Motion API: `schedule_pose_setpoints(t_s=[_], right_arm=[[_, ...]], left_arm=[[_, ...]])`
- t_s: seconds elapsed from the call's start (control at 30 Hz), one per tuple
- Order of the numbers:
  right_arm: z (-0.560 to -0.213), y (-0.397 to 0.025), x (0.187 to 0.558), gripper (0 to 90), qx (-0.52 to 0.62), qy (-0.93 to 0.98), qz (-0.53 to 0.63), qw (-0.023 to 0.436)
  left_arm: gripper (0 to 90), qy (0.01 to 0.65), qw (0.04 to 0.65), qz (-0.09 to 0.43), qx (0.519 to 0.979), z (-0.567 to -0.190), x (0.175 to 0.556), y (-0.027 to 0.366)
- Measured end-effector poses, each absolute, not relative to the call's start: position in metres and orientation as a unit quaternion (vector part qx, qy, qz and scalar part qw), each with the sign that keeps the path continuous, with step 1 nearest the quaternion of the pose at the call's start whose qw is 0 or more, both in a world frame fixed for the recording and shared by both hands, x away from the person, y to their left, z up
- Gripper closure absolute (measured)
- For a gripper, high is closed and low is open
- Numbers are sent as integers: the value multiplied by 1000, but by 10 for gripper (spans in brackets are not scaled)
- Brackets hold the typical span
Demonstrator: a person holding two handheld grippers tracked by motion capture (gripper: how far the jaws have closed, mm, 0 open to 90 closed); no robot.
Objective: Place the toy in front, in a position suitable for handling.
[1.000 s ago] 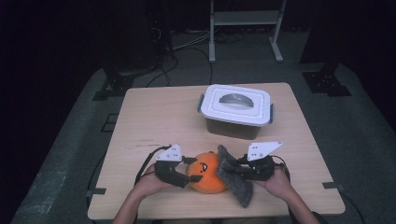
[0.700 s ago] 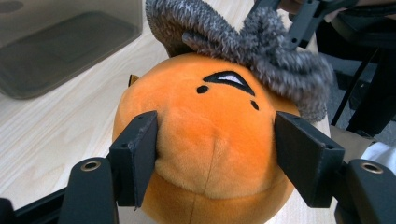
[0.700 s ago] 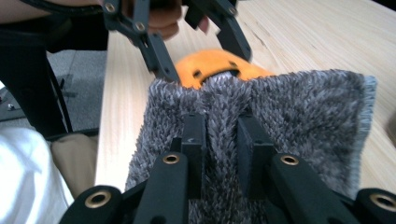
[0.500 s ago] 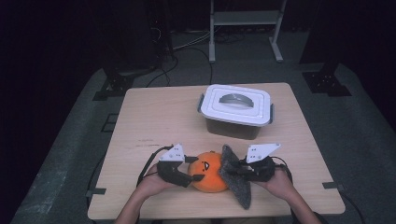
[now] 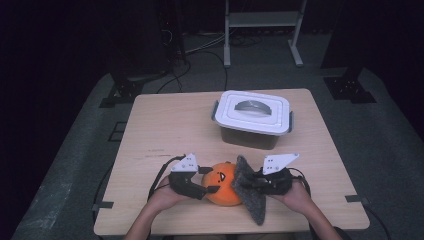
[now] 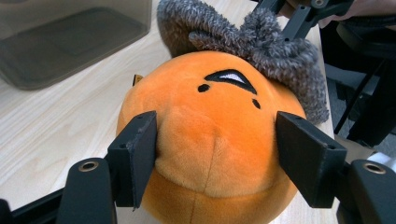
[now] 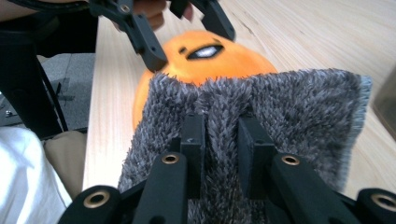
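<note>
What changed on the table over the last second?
Very little. The grey cloth in the right tool rose slightly and now drapes closer against the orange plush ball. The left tool grips the ball as before, jaws pressed into its sides. No new grasp, no release. The lidded container and both hands stayed where they were.

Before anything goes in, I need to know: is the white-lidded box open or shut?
Shut: the lid lies flat on the box, its handle folded down.
</note>
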State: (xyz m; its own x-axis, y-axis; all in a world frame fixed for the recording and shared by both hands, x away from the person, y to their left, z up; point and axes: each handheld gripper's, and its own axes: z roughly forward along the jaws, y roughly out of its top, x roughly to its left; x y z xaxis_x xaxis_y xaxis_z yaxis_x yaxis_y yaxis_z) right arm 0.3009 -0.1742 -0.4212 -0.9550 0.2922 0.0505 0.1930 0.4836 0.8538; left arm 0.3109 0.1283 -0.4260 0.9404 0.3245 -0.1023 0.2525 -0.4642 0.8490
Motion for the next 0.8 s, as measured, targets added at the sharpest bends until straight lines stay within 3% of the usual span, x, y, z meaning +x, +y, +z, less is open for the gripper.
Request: schedule_pose_setpoints(t_s=[0.4, 0.63, 0.8], right_arm=[[-413, -157, 291, 735, 114, 862, 490, 59], [-419, -173, 299, 737, 122, 868, 480, 42], [-414, -182, 304, 738, 146, 855, 495, 58]], left_arm=[[315, 196, 493, 40, 847, -428, 314, 127], [315, 196, 495, 37, 846, -428, 315, 128], [310, 181, 491, 32, 851, -429, 314, 129]])
